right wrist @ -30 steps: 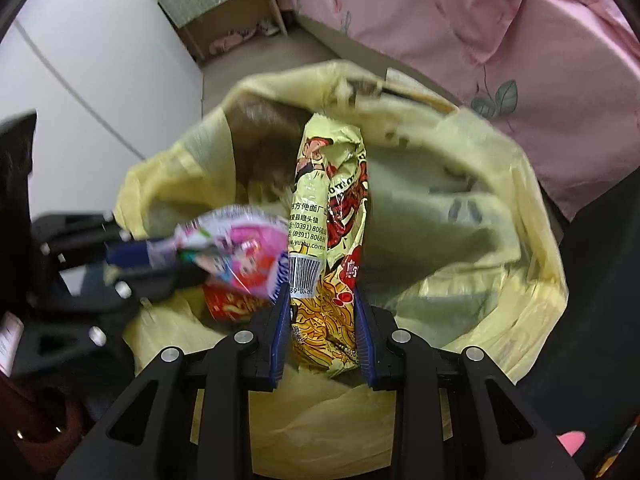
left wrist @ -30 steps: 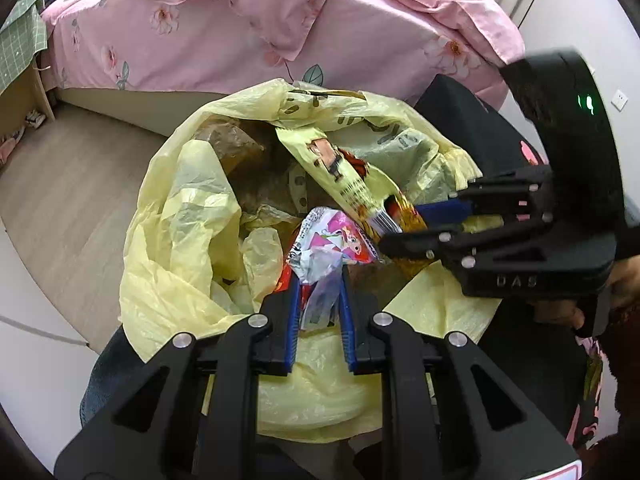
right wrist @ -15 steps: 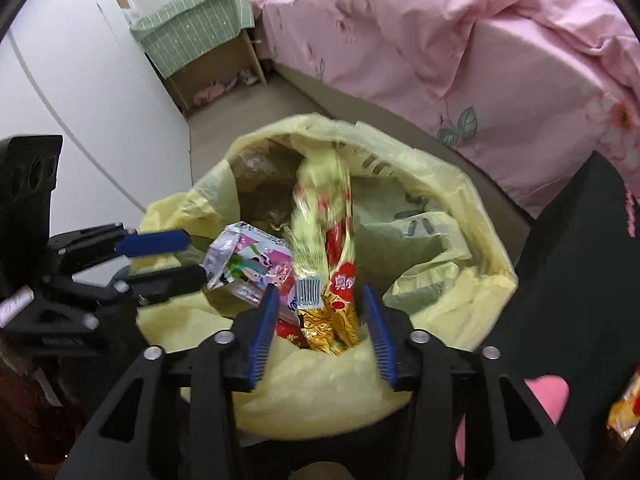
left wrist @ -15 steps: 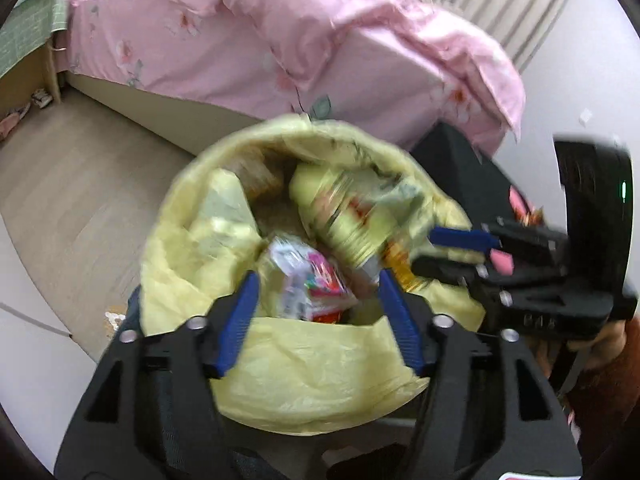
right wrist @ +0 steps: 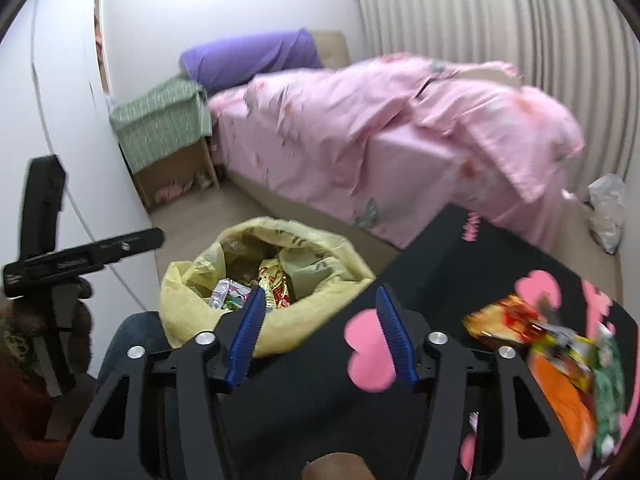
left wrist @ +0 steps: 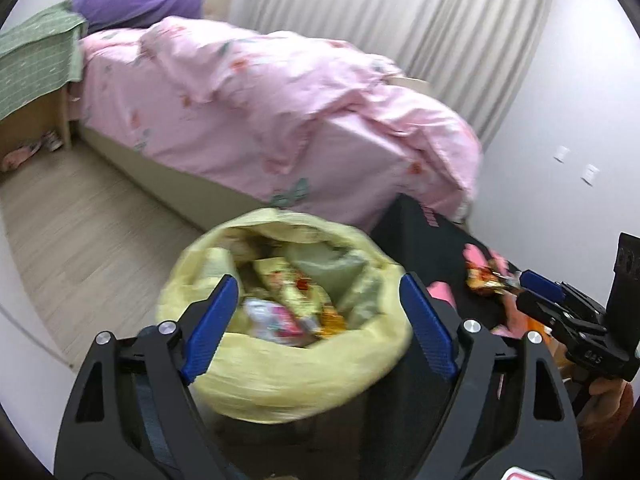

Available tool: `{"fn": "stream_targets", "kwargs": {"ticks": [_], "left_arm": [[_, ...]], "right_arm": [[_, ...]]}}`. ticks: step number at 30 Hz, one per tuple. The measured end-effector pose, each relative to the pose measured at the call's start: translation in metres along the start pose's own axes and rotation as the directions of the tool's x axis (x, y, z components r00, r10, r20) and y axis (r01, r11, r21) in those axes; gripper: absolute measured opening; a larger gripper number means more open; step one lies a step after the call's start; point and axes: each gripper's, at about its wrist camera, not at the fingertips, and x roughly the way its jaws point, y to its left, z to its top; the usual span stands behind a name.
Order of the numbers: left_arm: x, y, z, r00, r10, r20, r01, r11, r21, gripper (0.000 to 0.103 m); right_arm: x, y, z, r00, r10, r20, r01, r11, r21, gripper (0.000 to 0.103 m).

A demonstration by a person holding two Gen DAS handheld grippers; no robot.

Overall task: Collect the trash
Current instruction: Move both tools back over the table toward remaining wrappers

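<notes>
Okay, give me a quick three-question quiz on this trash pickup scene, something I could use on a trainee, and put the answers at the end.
1. True or false: the left gripper is holding a wrapper.
2. Where do the uncollected snack wrappers lie? A) on the bed B) on the black mat with pink hearts C) on the bare floor
3. Fill in: the pink wrapper lies inside the ______ trash bag.

Key
1. False: its jaws are spread wide with nothing between them; the right gripper is open too.
2. B
3. Yellow
</notes>
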Motion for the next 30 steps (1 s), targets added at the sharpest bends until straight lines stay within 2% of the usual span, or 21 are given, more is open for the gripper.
{"fn": "stream_targets", "kwargs": {"ticks": [3,5,8,10,12,14,17,18,20,21,24,26,30], "left_arm": [[0.004,-0.033,-0.01,0.997,-0.068,-0.022,0.069,0.996,0.061,0.079],[0.008,-0.055,-0.018,0.992,-0.113,-0.05,0.117,0.988,0.101,0.079],[0.009,-0.085,-0.03,0.977,-0.198,-0.084,0.208,0.969,0.136,0.08],[0.009,-0.104,-0.037,0.968,-0.23,-0.103,0.244,0.956,0.163,0.08],[0.011,-0.12,-0.045,0.96,-0.254,-0.122,0.273,0.943,0.187,0.08],[0.013,-0.137,-0.052,0.945,-0.288,-0.154,0.316,0.926,0.209,0.082],[0.019,-0.158,-0.061,0.92,-0.339,-0.199,0.381,0.892,0.242,0.091],[0.025,-0.166,-0.064,0.905,-0.358,-0.23,0.41,0.879,0.244,0.091],[0.033,-0.178,-0.068,0.889,-0.374,-0.264,0.44,0.859,0.262,0.091],[0.038,-0.187,-0.069,0.884,-0.382,-0.269,0.452,0.845,0.286,0.091],[0.049,-0.205,-0.071,0.889,-0.377,-0.261,0.451,0.822,0.348,0.091],[0.058,-0.214,-0.071,0.879,-0.385,-0.283,0.469,0.807,0.359,0.091],[0.088,-0.233,-0.074,0.872,-0.354,-0.338,0.47,0.8,0.373,0.091]], "right_arm": [[-0.036,-0.012,-0.022,1.0,-0.024,-0.016,0.025,0.999,0.024,0.057],[-0.057,-0.017,-0.039,0.997,-0.071,-0.036,0.071,0.997,0.021,0.057],[-0.098,-0.027,-0.067,0.971,-0.239,-0.013,0.239,0.971,-0.002,0.057],[-0.122,-0.035,-0.084,0.947,-0.322,-0.005,0.322,0.947,0.013,0.057],[-0.146,-0.048,-0.103,0.931,-0.366,-0.009,0.366,0.929,0.062,0.057],[-0.161,-0.061,-0.119,0.921,-0.389,-0.023,0.389,0.915,0.109,0.057],[-0.184,-0.079,-0.148,0.904,-0.427,-0.035,0.425,0.883,0.2,0.057],[-0.19,-0.084,-0.157,0.9,-0.434,-0.035,0.43,0.874,0.229,0.057],[-0.197,-0.093,-0.17,0.897,-0.441,-0.035,0.435,0.862,0.26,0.057],[-0.201,-0.097,-0.177,0.892,-0.45,-0.036,0.442,0.854,0.275,0.057],[-0.2,-0.101,-0.185,0.884,-0.466,-0.05,0.46,0.843,0.281,0.057],[-0.196,-0.103,-0.19,0.879,-0.474,-0.062,0.47,0.836,0.283,0.057],[-0.188,-0.109,-0.196,0.89,-0.451,-0.072,0.448,0.831,0.33,0.057]]}}
